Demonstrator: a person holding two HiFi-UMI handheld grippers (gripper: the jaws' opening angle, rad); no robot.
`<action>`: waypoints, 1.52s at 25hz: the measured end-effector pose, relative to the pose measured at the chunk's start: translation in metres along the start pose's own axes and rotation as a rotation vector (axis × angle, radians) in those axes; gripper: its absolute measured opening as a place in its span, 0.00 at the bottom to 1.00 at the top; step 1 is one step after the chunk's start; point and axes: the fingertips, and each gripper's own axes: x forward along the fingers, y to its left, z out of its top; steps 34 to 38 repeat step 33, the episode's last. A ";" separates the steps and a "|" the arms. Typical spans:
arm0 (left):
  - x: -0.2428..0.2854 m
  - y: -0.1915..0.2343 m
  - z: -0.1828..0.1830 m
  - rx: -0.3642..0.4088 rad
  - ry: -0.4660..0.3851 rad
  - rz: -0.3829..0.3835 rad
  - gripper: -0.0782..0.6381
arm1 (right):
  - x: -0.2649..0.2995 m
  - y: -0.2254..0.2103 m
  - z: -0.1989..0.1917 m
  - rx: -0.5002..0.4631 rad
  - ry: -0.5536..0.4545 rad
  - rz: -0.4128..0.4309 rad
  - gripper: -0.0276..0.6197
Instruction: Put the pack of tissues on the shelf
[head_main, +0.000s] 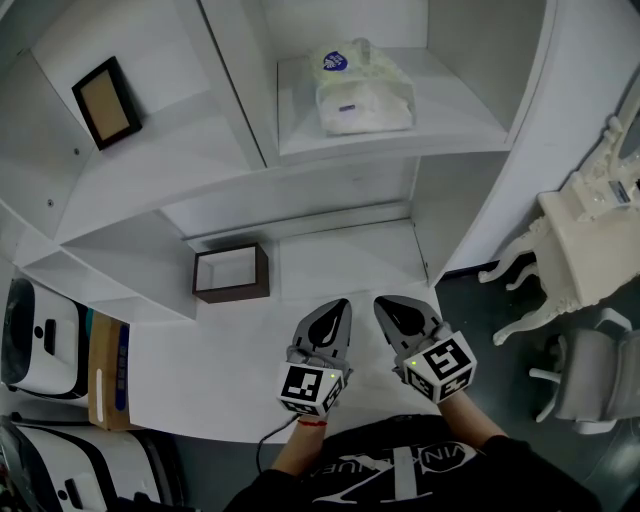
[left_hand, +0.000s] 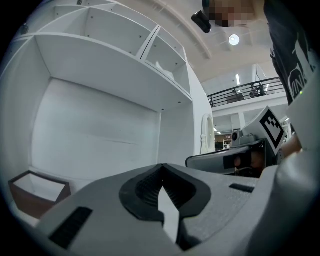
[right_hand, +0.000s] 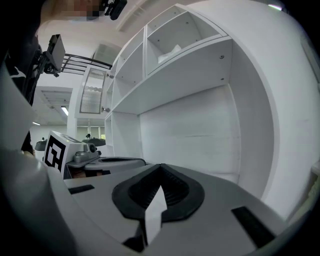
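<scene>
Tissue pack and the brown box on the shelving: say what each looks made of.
Tissue pack: thin clear plastic film, glossy and crinkled, with white tissue showing through. Brown box: probably wood or wood-look board, with matt dark-brown walls and a white inside.

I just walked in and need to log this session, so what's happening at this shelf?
A person holds the left gripper and the right gripper side by side, low over the white ledge. Both have their fingers closed on nothing. The pack of tissues sits in an upper shelf compartment, apart from both grippers, so the placing looks done.
</scene>
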 end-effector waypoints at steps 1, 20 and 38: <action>-0.001 0.000 -0.003 -0.003 0.007 0.001 0.12 | 0.000 0.000 -0.002 0.002 0.004 0.001 0.05; -0.005 0.009 -0.001 -0.017 0.007 0.019 0.12 | 0.001 0.005 -0.007 -0.016 0.034 0.016 0.05; -0.006 0.012 0.000 -0.017 0.007 0.024 0.12 | 0.001 0.005 -0.012 -0.008 0.045 0.011 0.05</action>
